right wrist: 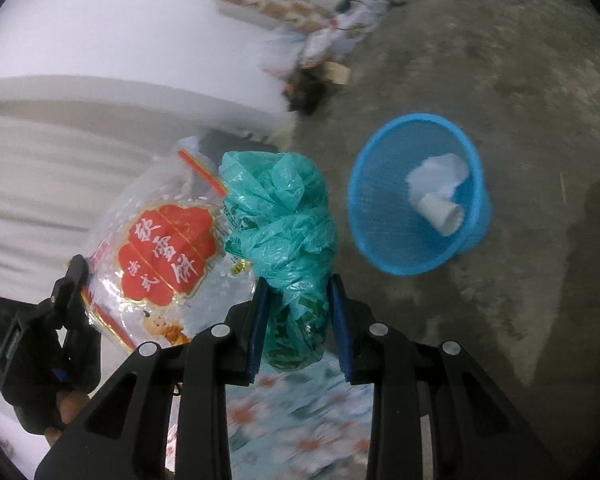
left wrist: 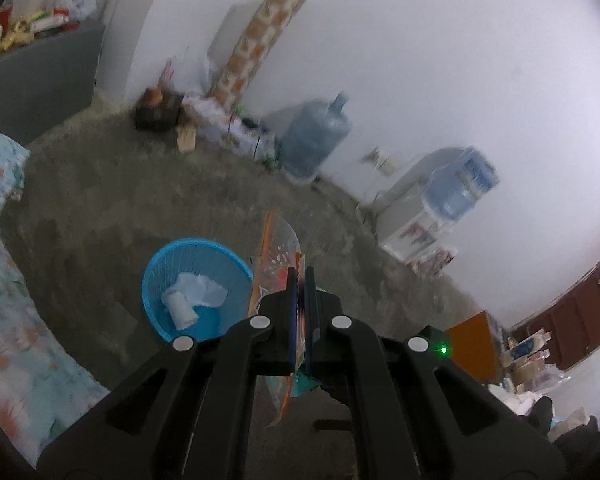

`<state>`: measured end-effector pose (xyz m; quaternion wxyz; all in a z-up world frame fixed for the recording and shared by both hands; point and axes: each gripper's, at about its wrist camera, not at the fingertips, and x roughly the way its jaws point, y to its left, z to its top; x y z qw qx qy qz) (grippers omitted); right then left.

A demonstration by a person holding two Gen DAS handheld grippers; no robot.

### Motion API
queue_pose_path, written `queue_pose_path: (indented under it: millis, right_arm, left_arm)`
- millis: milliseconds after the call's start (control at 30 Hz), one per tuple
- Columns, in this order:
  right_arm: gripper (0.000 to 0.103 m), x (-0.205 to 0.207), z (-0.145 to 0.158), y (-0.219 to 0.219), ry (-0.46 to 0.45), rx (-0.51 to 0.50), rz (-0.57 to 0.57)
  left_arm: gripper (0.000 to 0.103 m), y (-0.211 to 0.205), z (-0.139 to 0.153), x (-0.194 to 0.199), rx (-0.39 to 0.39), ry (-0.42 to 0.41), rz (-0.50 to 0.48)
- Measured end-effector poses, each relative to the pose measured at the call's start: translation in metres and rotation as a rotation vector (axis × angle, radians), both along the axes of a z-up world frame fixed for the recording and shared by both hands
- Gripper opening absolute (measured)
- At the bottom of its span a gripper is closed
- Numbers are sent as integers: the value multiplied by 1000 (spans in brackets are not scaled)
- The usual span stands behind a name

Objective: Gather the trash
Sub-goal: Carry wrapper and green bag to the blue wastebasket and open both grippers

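Observation:
My left gripper [left wrist: 299, 276] is shut on a clear snack wrapper [left wrist: 278, 252] with a red label, held edge-on just right of a blue mesh waste basket [left wrist: 160, 268] on the floor. White crumpled paper [left wrist: 192, 296] lies inside the basket. In the right wrist view the same wrapper [right wrist: 160, 248] hangs from the left gripper [right wrist: 76, 276] at the lower left. My right gripper [right wrist: 298, 284] is shut on a crumpled green plastic bag [right wrist: 284, 216], held left of the basket [right wrist: 364, 208] and above a floral cloth.
Concrete floor [left wrist: 100, 184] around the basket. A floral bedspread [left wrist: 4, 300] lies at the left edge. Two large water bottles [left wrist: 316, 136], a water dispenser [left wrist: 416, 216], boxes and a rolled mat [left wrist: 256, 44] stand along the white wall. A grey cabinet [left wrist: 40, 76] stands far left.

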<state>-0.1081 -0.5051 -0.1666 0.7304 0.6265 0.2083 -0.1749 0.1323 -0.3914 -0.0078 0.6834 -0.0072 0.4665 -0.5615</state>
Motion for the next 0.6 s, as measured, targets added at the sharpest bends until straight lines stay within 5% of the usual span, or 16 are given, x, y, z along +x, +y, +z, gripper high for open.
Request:
queue_pose_path:
  millis: [400, 467, 533, 600]
  right_arm:
    - [34, 44, -82, -74, 156, 59, 17]
    - [48, 50, -94, -85, 193, 57, 20]
    - [51, 56, -103, -91, 268, 41, 19]
    - [52, 59, -106, -94, 301, 24, 19]
  left_arm:
    - [1, -104, -109, 49, 208, 35, -12]
    - [12, -115, -125, 57, 240, 51, -1]
    - [32, -123, -138, 61, 269, 65, 14]
    - [36, -126, -143, 61, 272, 74, 19]
